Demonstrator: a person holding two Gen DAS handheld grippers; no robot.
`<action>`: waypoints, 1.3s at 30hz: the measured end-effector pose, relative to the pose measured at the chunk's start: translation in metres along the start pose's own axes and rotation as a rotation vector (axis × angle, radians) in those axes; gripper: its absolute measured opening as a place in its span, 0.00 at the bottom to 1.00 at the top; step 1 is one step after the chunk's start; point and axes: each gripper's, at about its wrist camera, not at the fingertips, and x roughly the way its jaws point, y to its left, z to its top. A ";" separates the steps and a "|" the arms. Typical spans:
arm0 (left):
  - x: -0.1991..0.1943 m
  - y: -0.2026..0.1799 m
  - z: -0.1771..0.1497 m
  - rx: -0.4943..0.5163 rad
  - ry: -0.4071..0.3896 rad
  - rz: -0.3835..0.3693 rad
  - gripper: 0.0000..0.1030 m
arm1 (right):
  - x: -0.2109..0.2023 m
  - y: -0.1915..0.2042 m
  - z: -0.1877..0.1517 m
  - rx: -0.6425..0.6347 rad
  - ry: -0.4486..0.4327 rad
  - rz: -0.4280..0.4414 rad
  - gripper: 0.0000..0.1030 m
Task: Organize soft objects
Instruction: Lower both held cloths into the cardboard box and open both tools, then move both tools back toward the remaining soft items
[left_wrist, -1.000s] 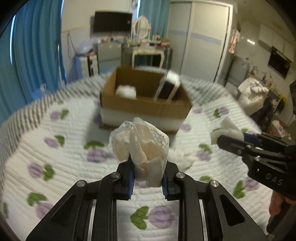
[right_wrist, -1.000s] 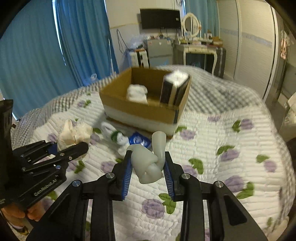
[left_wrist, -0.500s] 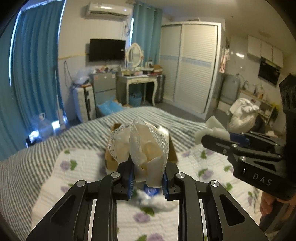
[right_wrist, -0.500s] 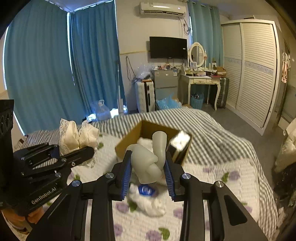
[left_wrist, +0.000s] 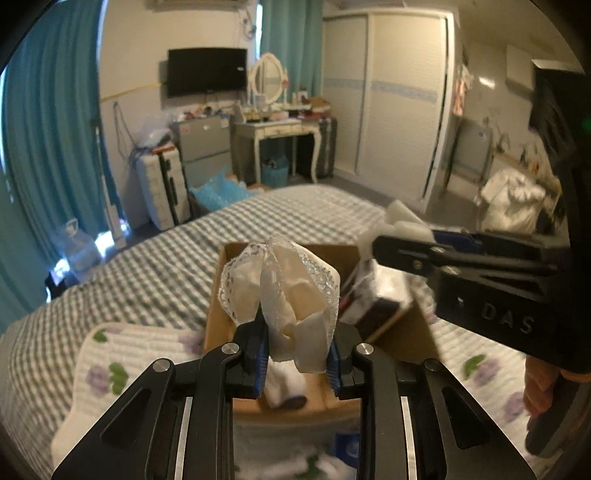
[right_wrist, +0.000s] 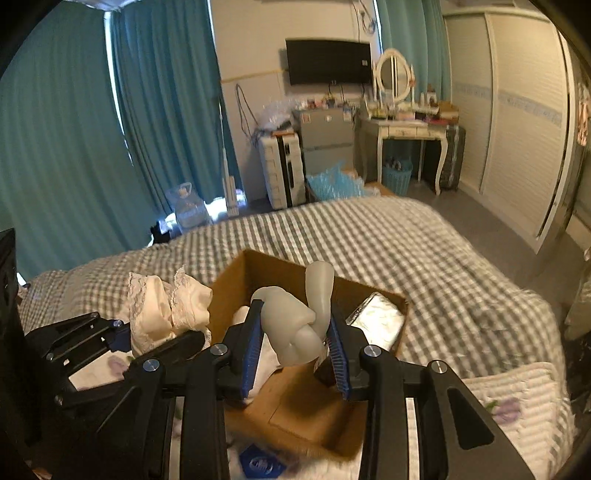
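Cream lace cloth (left_wrist: 284, 295) sits clenched between the blue pads of the left gripper (left_wrist: 295, 363), hanging above the cardboard box (left_wrist: 218, 295) on the checked bed (left_wrist: 147, 273). At 3 o'clock there, the right gripper (left_wrist: 391, 242) shows only side-on. Its own view reveals a knotted grey sock (right_wrist: 295, 325) clamped in the right gripper (right_wrist: 295, 354) over the box (right_wrist: 310, 406), the far rim at 12 o'clock, open bed at 2 o'clock.

"DAS" on right tongs (left_wrist: 391, 236) body
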 end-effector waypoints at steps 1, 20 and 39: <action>0.010 -0.001 -0.002 0.020 0.020 0.003 0.35 | 0.014 -0.004 -0.001 0.002 0.013 0.004 0.32; -0.060 0.002 0.000 0.001 -0.080 0.086 0.69 | -0.057 -0.014 0.018 0.018 -0.123 -0.073 0.67; -0.228 -0.012 -0.046 0.006 -0.251 0.145 0.83 | -0.223 0.053 -0.061 -0.109 -0.161 -0.080 1.00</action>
